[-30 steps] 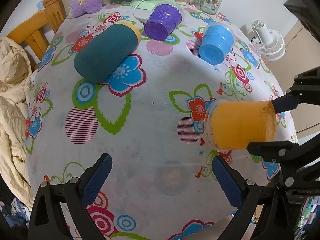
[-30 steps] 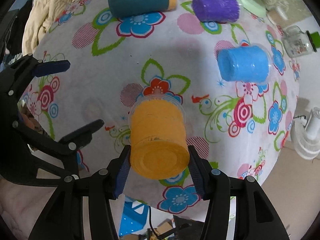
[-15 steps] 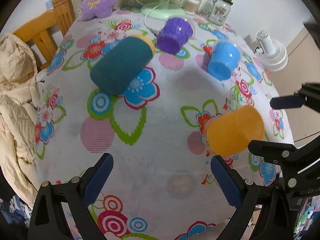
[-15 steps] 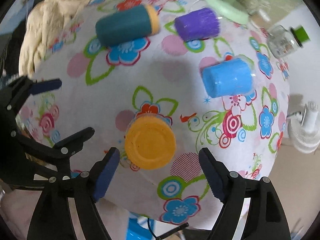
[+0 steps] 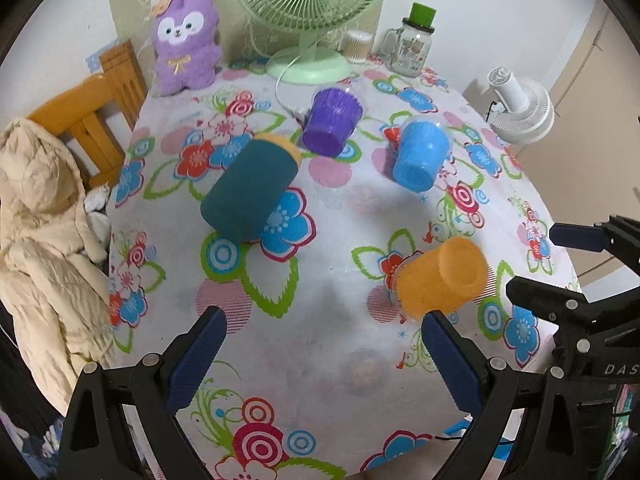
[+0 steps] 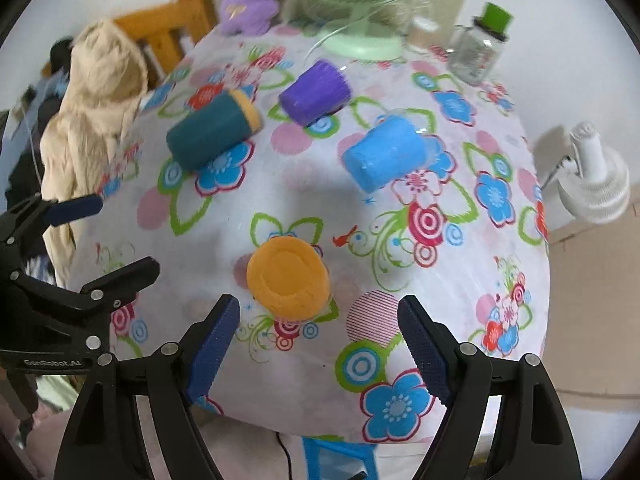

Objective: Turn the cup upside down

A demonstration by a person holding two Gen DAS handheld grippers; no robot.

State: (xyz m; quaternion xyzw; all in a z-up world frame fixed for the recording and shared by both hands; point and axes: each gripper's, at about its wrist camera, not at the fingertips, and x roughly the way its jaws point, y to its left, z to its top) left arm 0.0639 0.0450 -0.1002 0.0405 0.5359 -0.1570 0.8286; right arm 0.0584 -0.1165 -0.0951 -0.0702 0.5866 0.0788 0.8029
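An orange cup point(image 6: 288, 280) stands upside down, base up, on the flowered tablecloth point(image 6: 304, 192); it also shows in the left wrist view point(image 5: 442, 278). My right gripper point(image 6: 318, 344) is open and empty, just short of the cup with its fingers apart from it; it shows at the right edge of the left wrist view point(image 5: 560, 262). My left gripper point(image 5: 320, 354) is open and empty over the table's near part, left of the orange cup. A teal cup point(image 5: 250, 190), a purple cup point(image 5: 332, 122) and a blue cup point(image 5: 420, 158) stand upside down farther back.
A green fan point(image 5: 308, 12), a purple plush toy point(image 5: 186, 40) and a glass jar with a green lid point(image 5: 412, 40) stand at the table's far edge. A wooden chair point(image 5: 92, 108) with a beige jacket point(image 5: 40, 240) is at the left. A white fan point(image 5: 520, 108) stands right.
My right gripper opened, let go of the orange cup and drew back. The cup went from lying tilted in the jaws to standing base up on the cloth. Both cameras rose and pulled away.
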